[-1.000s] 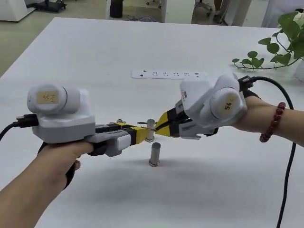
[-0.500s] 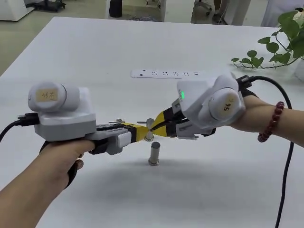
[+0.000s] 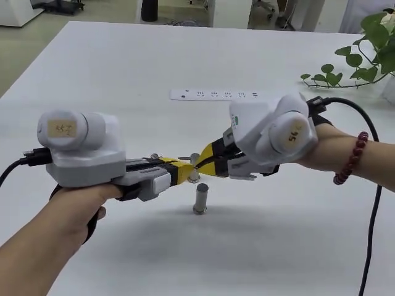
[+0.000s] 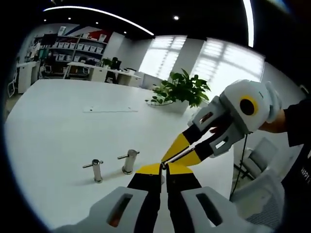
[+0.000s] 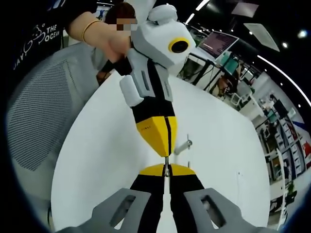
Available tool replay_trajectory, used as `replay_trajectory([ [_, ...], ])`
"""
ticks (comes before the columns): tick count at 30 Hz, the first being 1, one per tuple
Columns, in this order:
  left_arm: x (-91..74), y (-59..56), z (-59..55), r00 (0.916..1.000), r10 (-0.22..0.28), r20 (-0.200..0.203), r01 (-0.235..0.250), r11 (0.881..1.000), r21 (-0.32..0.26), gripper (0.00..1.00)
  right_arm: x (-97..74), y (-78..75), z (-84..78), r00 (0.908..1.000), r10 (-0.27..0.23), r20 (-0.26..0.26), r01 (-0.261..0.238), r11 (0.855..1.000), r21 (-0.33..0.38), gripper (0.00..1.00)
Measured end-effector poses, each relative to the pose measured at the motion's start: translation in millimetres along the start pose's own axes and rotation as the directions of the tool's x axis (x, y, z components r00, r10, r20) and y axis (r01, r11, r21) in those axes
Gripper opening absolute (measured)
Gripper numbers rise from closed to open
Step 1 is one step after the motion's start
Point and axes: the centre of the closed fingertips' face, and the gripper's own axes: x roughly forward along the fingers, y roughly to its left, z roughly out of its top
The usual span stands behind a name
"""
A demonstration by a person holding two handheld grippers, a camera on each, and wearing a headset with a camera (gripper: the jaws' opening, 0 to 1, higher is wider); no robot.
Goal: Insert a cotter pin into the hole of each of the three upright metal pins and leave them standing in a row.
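On the white table (image 3: pixel 123 74), your left gripper (image 4: pixel 164 169) and right gripper (image 5: pixel 166 171) meet tip to tip just behind the bare metal pin (image 3: pixel 200 198). Both sets of jaws are pressed together on one cotter pin (image 5: pixel 166 162). Two fitted metal pins (image 4: pixel 129 161) stand beyond that bare pin.

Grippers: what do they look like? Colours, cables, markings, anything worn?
Both: white-grey boxy bodies, black fingers with yellow tips, black cables. The left gripper carries a beige handwritten label; the right gripper a round yellow label. Red bead bracelet on the right wrist.
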Motion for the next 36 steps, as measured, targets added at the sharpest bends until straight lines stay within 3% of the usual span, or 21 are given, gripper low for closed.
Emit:
replay_trajectory([
  [8, -0.6, 0.0, -0.3, 1.0000, -0.010, 0.000, 0.010, 0.998, 0.062, 0.00, -1.2, 0.9, -1.2, 0.9989, 0.009, 0.045, -0.015, 0.991, 0.130, 0.00],
  [13, -2.8, 2.6, -0.8, 0.9999, -0.013, 0.002, 0.013, 0.997, 0.080, 0.00, -2.7, 0.5, -4.3, 0.9966, 0.004, 0.082, -0.024, 0.969, 0.244, 0.00],
  [16, -4.5, 4.4, -2.2, 0.9999, -0.015, 0.000, 0.014, 0.996, 0.092, 0.00, -3.5, 1.6, -6.1, 0.9938, 0.006, 0.111, -0.043, 0.942, 0.333, 0.02],
  [20, -7.9, 3.7, -4.1, 0.9993, -0.037, 0.005, 0.036, 0.991, 0.131, 0.00, -4.9, 2.2, -9.0, 0.9879, 0.006, 0.155, -0.075, 0.892, 0.446, 0.04],
  [22, -9.6, 1.5, -5.3, 0.9986, -0.052, 0.009, 0.050, 0.982, 0.182, 0.00, -5.8, 1.9, -11.0, 0.9852, 0.006, 0.172, -0.087, 0.877, 0.472, 0.05],
  [25, -11.4, -0.1, -10.2, 0.9975, -0.071, 0.003, 0.069, 0.978, 0.198, 0.00, -6.7, 4.5, -10.9, 0.9800, 0.007, 0.199, -0.111, 0.850, 0.514, 0.06],
  [29, -13.2, -2.5, -15.8, 0.9953, -0.097, -0.003, 0.096, 0.973, 0.210, 0.00, -8.1, 10.0, -7.8, 0.9673, 0.014, 0.253, -0.162, 0.803, 0.573, 0.07],
  [36, -15.9, -12.3, -19.9, 0.9884, -0.152, -0.009, 0.149, 0.959, 0.240, 0.00, -11.2, 22.0, -2.1, 0.9428, 0.023, 0.332, -0.234, 0.755, 0.612, 0.09],
])
